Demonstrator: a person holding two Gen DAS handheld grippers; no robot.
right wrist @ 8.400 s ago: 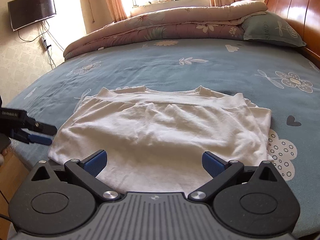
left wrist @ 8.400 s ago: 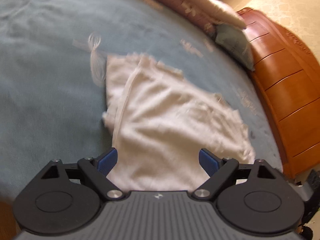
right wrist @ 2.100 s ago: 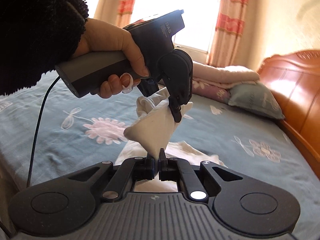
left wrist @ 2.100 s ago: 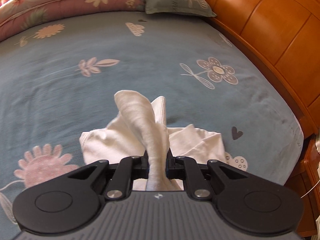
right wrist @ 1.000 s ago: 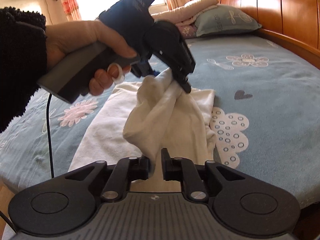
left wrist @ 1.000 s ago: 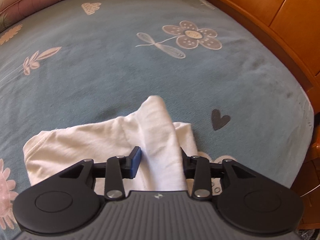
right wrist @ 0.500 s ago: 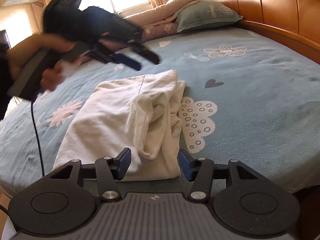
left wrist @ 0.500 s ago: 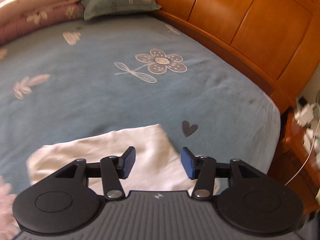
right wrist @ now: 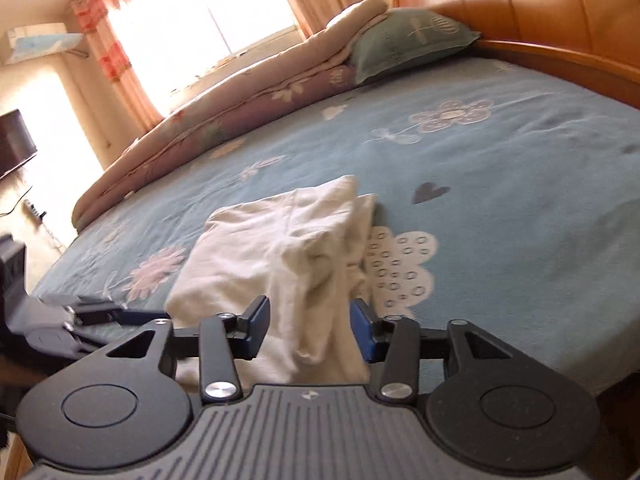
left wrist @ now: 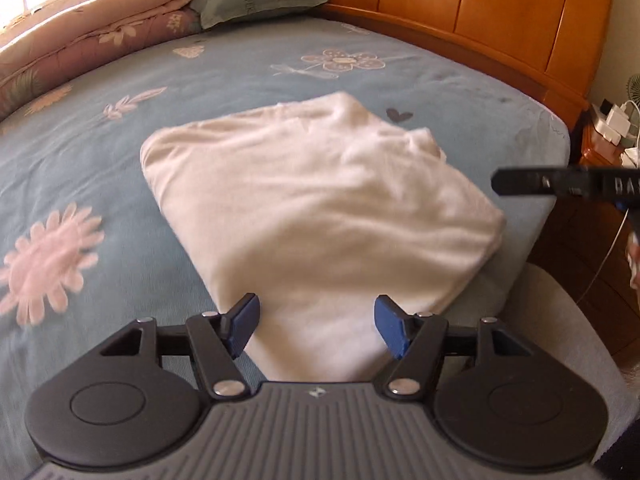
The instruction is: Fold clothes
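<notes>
Folded garment lies on the bed. Left gripper jaws, just opening, stand apart, empty. Right gripper enters at 3 o'clock.

"DAS" on right tongs

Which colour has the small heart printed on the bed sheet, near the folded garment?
Dark grey. The heart shows best in the right wrist view.

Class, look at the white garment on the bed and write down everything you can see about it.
The white garment is a soft, off-white knit piece, folded into a rough rectangle of several layers. It lies flat on the blue flowered bedspread, near the bed's edge. Its top is mildly wrinkled; in the right wrist view one side shows bunched, loose folds. Nothing grips it: both hand-held grippers stand open, clear of the cloth.
</notes>
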